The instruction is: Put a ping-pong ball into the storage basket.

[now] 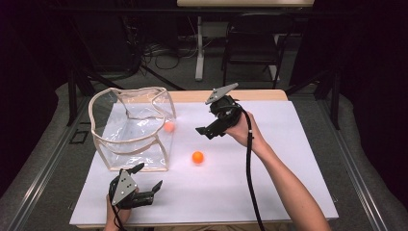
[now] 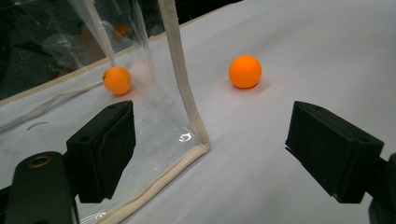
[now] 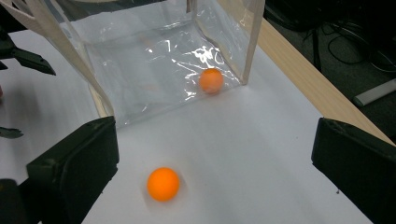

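The ball point(image 1: 197, 157) is small, round, plain orange and smooth, with a soft sheen on top. It lies loose on the white sheet point(image 1: 269, 178), touching neither gripper. In the right gripper view it point(image 3: 163, 184) sits just ahead of the right gripper point(image 1: 207, 131), low between the two jaws and nearer the left one. The jaws stand wide apart and hold nothing. In the left gripper view it point(image 2: 245, 71) lies farther off from the left gripper point(image 1: 148, 178), ahead and slightly right of centre; those jaws are also spread wide and empty.

A second orange ball point(image 3: 211, 80) rests inside the clear bag point(image 1: 130, 130), beyond the loose one as the right gripper looks. The bag's cloth-edged corner point(image 2: 196, 140) stands between the left gripper's jaws, close to the left one.
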